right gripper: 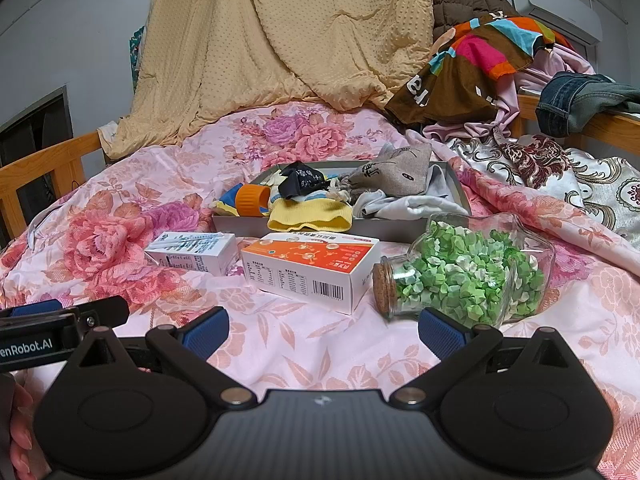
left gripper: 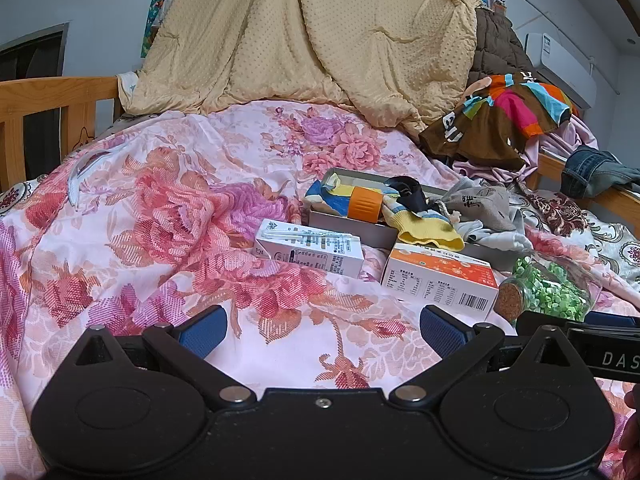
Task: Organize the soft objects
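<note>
A: Start at the claws. What are they doing?

B: The left claw (left gripper: 322, 330) sits at the bottom of its frame, blue pads spread wide with nothing between them — only the flowered bedspread (left gripper: 160, 216) beneath. The right claw (right gripper: 322, 330) is the same: released, empty, low over the bed.

A: What lies just ahead of them?

B: In the right view, a glass jar (right gripper: 472, 272) with a cork stopper lies on its side at centre right, full of green bits, just beyond the right pad. Left of it is an orange-and-white box (right gripper: 308, 266), and further left a white carton (right gripper: 192, 254). All three rest on the bedspread, near one another but apart.

A: And the soft things?

B: Behind the boxes, mid-frame, a shallow grey tray (right gripper: 320, 226) holds most of them — a yellow-cuffed sock (right gripper: 310, 216) drooping over the front wall, a black cloth (right gripper: 306, 182) above it, a grey pouch (right gripper: 390, 178) to the right, and pale grey fabric (right gripper: 404, 202) spilling at the right end. An orange cap (right gripper: 252, 199) shows at the tray's left end.

A: Further back?

B: A tan quilt (right gripper: 280, 40) hangs across the upper centre. At upper right, a brown garment with bright stripes (right gripper: 472, 64) lies heaped, and jeans (right gripper: 576, 96) drape over the wooden rail at the right edge.
</note>
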